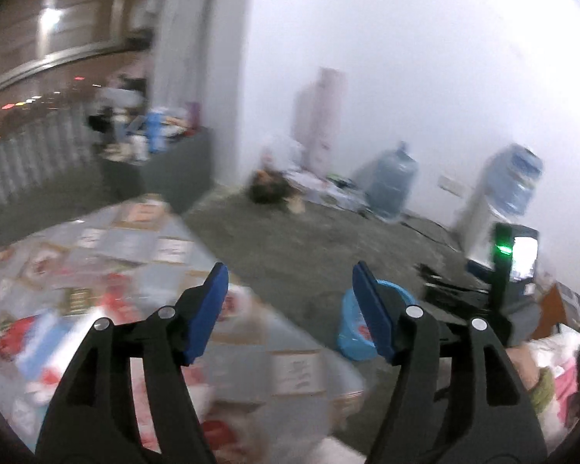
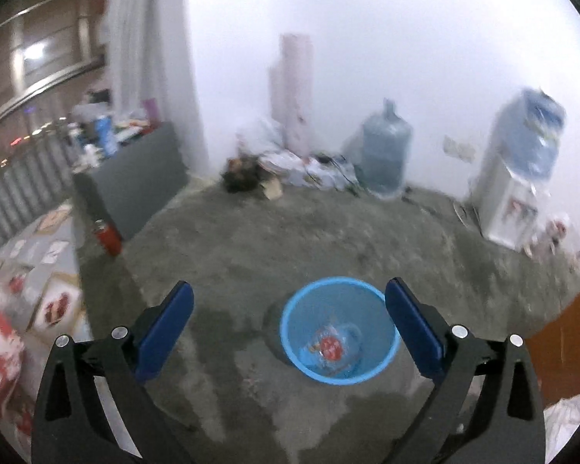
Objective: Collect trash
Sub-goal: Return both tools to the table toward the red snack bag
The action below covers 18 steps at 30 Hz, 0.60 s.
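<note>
A blue mesh trash bin (image 2: 340, 330) stands on the grey floor, seen from above in the right wrist view. A clear plastic wrapper with a red label (image 2: 330, 346) lies in its bottom. My right gripper (image 2: 290, 328) is open and empty above the bin. In the left wrist view the bin (image 1: 353, 328) shows partly behind the right finger. My left gripper (image 1: 290, 309) is open and empty over the edge of a table with a patterned cloth (image 1: 135, 255). Blurred red and white packets (image 1: 31, 344) lie on that cloth.
A red can (image 2: 106, 236) stands on the floor by a dark cabinet (image 2: 135, 189). Water jugs (image 2: 386, 150), a white dispenser (image 2: 510, 201) and a rubbish pile (image 2: 259, 174) line the far wall. The other gripper's body (image 1: 514, 266) shows at the right in the left wrist view.
</note>
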Tool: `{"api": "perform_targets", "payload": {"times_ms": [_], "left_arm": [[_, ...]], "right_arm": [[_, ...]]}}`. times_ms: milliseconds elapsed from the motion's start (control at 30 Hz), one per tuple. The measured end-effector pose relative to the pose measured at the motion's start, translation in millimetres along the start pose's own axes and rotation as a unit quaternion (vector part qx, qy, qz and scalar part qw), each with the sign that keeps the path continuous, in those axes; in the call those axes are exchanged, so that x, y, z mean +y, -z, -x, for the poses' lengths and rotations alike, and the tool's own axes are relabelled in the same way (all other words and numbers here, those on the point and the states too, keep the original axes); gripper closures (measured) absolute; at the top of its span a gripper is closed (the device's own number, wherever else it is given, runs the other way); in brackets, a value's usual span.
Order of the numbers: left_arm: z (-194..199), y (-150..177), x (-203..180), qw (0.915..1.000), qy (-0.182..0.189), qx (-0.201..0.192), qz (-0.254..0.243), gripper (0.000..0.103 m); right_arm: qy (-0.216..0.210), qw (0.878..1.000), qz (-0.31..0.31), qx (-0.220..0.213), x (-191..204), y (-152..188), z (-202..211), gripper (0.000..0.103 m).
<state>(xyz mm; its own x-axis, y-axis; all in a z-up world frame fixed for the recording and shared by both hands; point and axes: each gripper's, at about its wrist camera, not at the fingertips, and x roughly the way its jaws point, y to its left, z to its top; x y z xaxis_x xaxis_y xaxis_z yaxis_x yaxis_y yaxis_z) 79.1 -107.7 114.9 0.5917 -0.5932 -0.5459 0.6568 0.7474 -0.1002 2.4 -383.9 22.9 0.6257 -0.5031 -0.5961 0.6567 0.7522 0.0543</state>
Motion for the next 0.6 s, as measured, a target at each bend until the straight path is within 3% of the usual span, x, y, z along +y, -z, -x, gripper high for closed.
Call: {"api": "perform_targets", "payload": {"times_ms": [133, 333, 467, 600], "left_arm": [[57.4, 8.0, 65.7, 0.9955, -0.083, -0.033, 0.032, 0.035], [126.1, 39.5, 147.8, 0.9751, -0.192, -0.063, 0.092, 0.035], [146.7, 67.7, 181.8, 0.9644, -0.226, -0.064, 0.121, 0.034], [154.2, 93.6, 204.7, 0.9599, -0.234, -0.049, 0.147, 0.034]], "right_arm": [[-0.074, 0.996, -0.003, -0.044, 16.8, 2.6, 25.7, 0.007], [-0.135, 0.99, 0.001, -0.034, 41.4, 7.9, 40.9, 0.007], [-0.169, 0.985, 0.018, -0.019, 57.8, 15.5, 48.0, 0.007], [-0.201, 0.979, 0.027, -0.002, 75.7, 20.3, 49.6, 0.007]]}}
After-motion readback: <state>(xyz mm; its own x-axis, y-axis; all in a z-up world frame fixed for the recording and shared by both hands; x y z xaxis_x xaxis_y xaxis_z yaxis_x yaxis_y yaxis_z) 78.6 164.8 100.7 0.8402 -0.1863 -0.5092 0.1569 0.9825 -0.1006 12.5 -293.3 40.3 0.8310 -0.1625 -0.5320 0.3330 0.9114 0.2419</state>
